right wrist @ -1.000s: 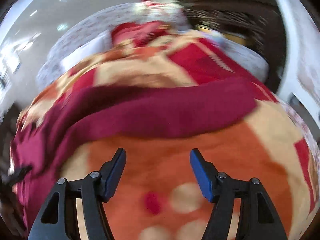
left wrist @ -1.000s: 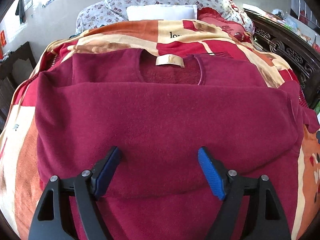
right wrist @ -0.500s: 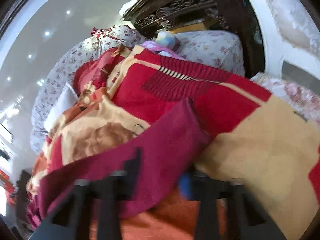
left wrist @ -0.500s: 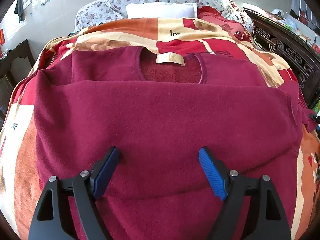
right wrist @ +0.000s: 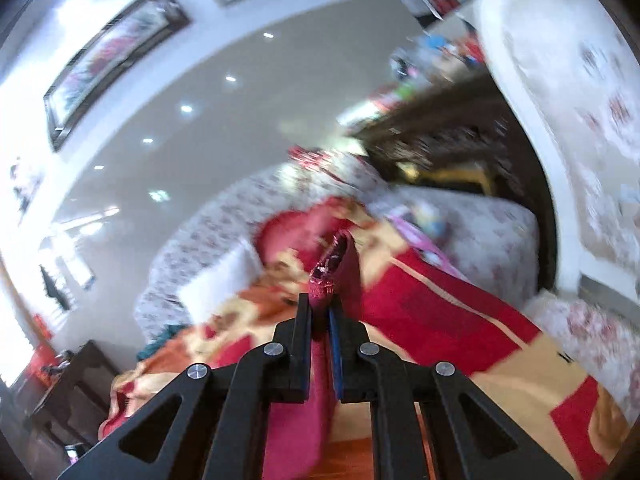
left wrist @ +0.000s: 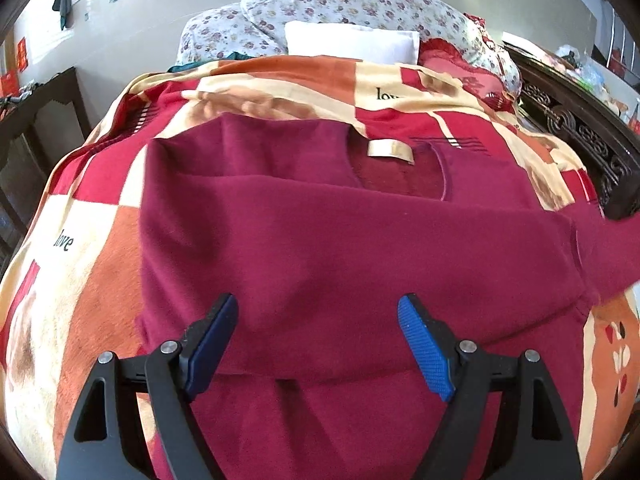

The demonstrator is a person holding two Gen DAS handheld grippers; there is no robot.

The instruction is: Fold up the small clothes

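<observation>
A dark red sweater [left wrist: 340, 248] lies spread on a patterned blanket [left wrist: 80, 264], neck label toward the pillows, one sleeve folded across its body. My left gripper [left wrist: 318, 336] hovers open over the sweater's lower part with nothing between its blue pads. In the right wrist view my right gripper [right wrist: 320, 312] is shut on the end of the sweater's sleeve [right wrist: 336, 268], which sticks up past the fingertips and hangs down below them. In the left wrist view that sleeve [left wrist: 612, 248] rises off the blanket at the right edge.
Floral pillows [left wrist: 352, 12] and a white pillow [left wrist: 352, 42] lie at the head of the bed. A dark carved wooden bed frame [left wrist: 580, 128] runs along the right side. Dark furniture [left wrist: 36, 128] stands to the left. Framed pictures [right wrist: 112, 56] hang on the wall.
My right gripper closed on the sweater's sleeve end and rose, tilting up so the wall and pictures fill its view. My left gripper shifted slightly, staying open.
</observation>
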